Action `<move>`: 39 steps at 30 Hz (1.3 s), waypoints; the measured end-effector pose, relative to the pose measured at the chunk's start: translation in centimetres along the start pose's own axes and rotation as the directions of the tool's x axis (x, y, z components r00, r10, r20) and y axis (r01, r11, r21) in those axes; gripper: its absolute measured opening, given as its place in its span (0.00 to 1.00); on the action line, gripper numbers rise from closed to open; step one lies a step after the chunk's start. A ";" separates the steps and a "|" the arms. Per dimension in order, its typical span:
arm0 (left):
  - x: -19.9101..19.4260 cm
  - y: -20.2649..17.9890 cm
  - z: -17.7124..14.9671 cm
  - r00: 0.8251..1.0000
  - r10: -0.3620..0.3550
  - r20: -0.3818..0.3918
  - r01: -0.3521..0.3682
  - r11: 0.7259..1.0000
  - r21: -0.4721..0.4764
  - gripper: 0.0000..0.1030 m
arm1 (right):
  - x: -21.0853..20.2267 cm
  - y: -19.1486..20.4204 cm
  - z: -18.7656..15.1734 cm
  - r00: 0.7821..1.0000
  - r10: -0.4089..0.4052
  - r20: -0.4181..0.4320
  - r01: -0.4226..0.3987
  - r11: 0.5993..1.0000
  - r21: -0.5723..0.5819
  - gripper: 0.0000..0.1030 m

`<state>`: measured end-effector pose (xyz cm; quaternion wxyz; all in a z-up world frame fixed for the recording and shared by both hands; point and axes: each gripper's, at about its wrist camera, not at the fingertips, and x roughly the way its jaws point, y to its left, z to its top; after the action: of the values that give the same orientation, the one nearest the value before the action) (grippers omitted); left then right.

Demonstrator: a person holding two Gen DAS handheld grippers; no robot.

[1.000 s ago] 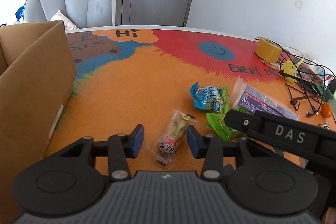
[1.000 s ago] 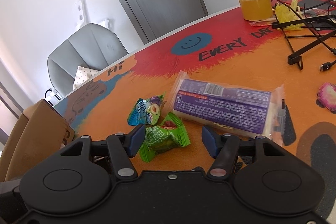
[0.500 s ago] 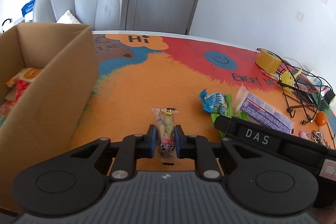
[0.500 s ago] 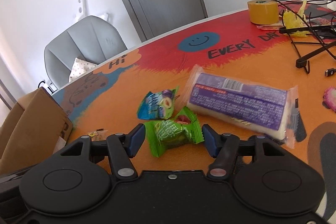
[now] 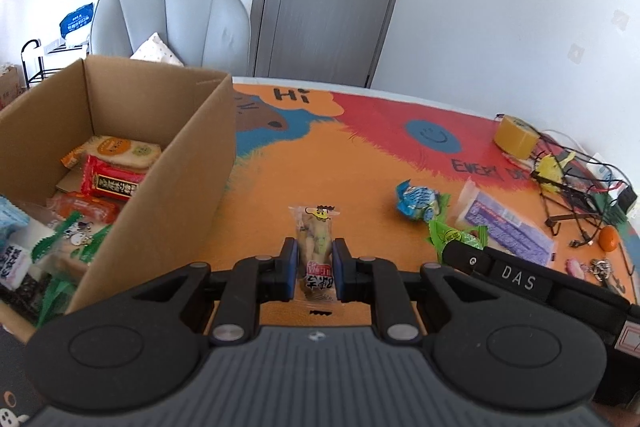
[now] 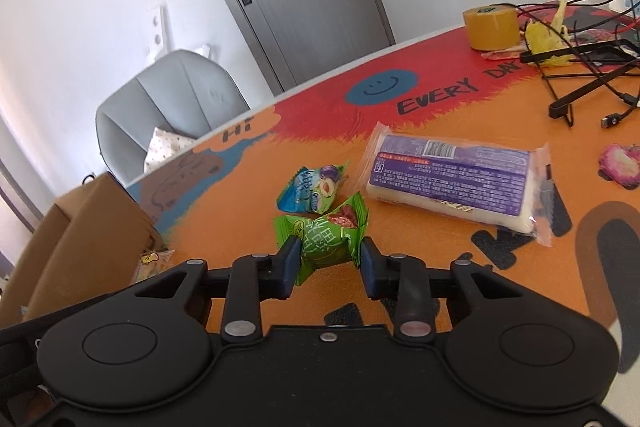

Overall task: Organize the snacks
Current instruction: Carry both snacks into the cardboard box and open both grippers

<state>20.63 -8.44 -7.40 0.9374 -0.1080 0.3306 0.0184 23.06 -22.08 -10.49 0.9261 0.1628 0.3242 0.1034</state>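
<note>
1. Snacks are being gathered two at a time: a second ago both grippers stood wide open over the counter [image 5: 280, 163]; now the left gripper [image 5: 314, 269] is clamped on the clear-wrapped snack [image 5: 316, 247], and the right gripper [image 6: 327, 261] has narrowed onto the green snack [image 6: 324, 235].
2. The clear-wrapped snack has left the counter and sits upright between the pads, just right of the cardboard box [image 5: 176, 195] (which already holds several packets), so I judge dropping it in is next.
3. The green snack lies between the right gripper's pads, both touching its wrapper; it looks gripped, though whether it is lifted yet I cannot tell.
4. Right of the cardboard box and still to collect: the blue snack [image 6: 312, 189], touching the green one's far side, and the purple packet [image 6: 452, 181] beyond.
</note>
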 end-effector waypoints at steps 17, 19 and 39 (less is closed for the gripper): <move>-6.6 2.5 1.0 0.991 0.011 0.134 -0.006 0.999 -0.035 0.17 | -4.8 3.8 0.2 0.990 0.102 0.094 -0.097 0.994 -0.051 0.32; -7.3 3.0 1.1 0.989 0.016 0.147 -0.010 0.999 -0.040 0.17 | -5.0 4.5 0.2 0.989 0.114 0.099 -0.109 0.992 -0.059 0.32; -10.4 9.1 2.3 0.974 0.075 0.215 -0.047 0.990 -0.133 0.17 | -4.8 11.3 -0.2 0.974 0.203 0.097 -0.188 0.972 -0.144 0.32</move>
<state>12.93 1.36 -0.92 0.9583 -0.1546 0.2265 0.0800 18.30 -12.97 -3.75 0.9368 0.1369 0.2469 0.2065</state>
